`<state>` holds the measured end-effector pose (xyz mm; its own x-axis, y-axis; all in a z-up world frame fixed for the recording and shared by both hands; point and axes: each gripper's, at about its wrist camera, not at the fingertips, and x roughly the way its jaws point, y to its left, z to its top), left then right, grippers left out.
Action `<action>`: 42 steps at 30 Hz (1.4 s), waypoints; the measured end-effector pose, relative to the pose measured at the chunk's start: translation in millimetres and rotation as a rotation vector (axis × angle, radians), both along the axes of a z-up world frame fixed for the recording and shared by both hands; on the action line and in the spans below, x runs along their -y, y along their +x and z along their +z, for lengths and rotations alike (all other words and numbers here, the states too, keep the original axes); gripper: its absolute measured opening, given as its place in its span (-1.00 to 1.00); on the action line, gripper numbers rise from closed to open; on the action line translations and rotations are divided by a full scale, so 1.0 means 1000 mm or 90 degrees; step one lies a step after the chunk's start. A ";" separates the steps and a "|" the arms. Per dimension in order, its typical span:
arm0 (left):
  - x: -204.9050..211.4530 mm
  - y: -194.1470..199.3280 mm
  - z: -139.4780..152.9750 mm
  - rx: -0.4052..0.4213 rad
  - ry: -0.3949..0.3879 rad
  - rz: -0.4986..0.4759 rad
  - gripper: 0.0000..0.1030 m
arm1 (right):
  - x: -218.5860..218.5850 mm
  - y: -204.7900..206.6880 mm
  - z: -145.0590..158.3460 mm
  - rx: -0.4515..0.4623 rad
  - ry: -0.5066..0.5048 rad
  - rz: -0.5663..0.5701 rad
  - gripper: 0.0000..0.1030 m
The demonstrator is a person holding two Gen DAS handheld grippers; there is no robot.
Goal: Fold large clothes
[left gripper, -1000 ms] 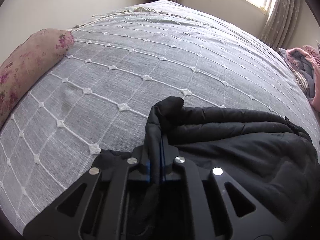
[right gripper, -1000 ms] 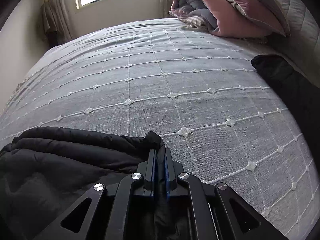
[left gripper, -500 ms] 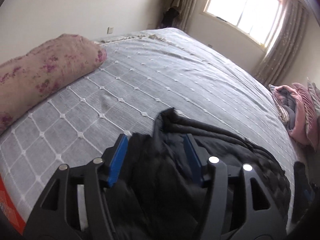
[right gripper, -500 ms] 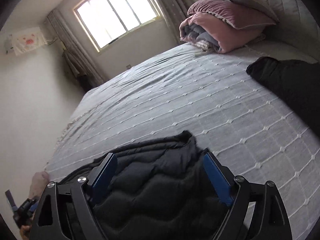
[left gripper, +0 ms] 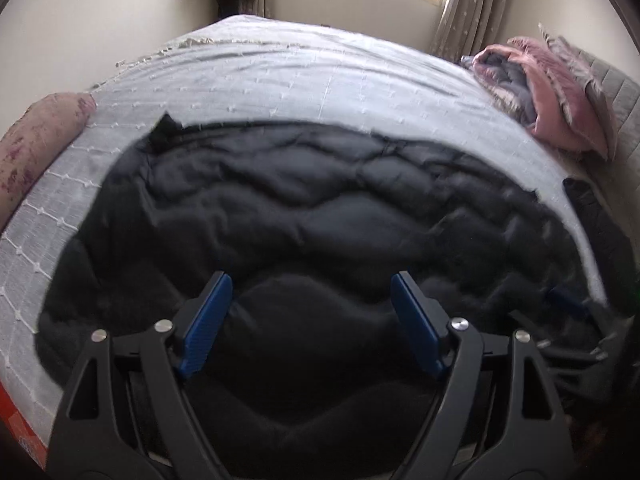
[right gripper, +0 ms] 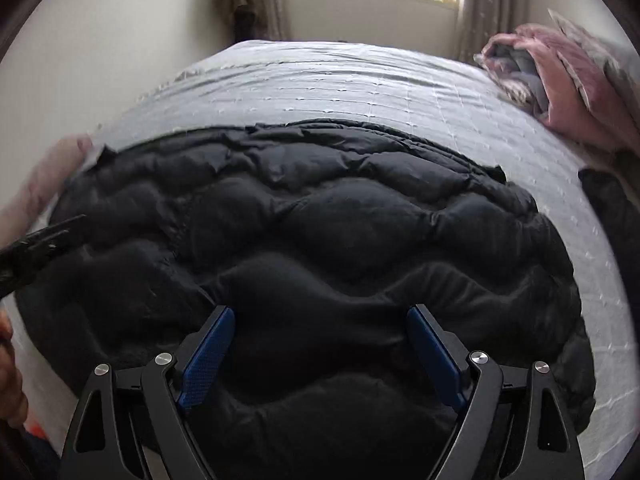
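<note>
Across the frame's centre, the black quilted coat (right gripper: 320, 248) lies flat on the bed (right gripper: 340, 76); left gripper (left gripper: 310, 312) still opening, right gripper (right gripper: 320, 344) released, both empty.

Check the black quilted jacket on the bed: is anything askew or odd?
Mostly fine. The black quilted jacket lies spread on the grey stitched bedspread. Its far left corner sticks up in a rumpled peak and the far edge is wavy. No damage shows. Both grippers hold nothing; the left gripper is opening.
</note>
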<state>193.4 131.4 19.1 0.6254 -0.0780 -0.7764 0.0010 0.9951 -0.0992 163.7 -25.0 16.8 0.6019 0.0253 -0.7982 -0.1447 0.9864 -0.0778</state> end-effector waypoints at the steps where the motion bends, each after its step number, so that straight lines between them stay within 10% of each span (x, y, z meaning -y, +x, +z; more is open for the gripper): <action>1: 0.000 0.001 -0.006 -0.004 0.016 -0.005 0.59 | 0.000 0.000 -0.001 0.004 -0.009 0.004 0.73; 8: -0.034 0.014 -0.006 0.013 0.043 0.035 0.59 | 0.033 0.014 0.004 0.001 0.005 -0.038 0.73; 20: -0.122 0.019 -0.026 -0.053 -0.110 0.137 0.59 | 0.157 0.028 -0.011 -0.039 0.123 -0.228 0.81; 29: -0.130 0.000 0.009 0.029 -0.123 0.163 0.59 | 0.150 0.015 0.012 0.013 0.144 -0.250 0.83; 37: -0.103 0.030 -0.012 -0.040 -0.172 0.094 0.59 | 0.084 0.019 0.023 0.042 0.162 -0.150 0.82; 42: -0.081 0.043 -0.013 -0.035 -0.114 0.069 0.59 | 0.052 0.040 0.017 0.042 0.127 -0.108 0.82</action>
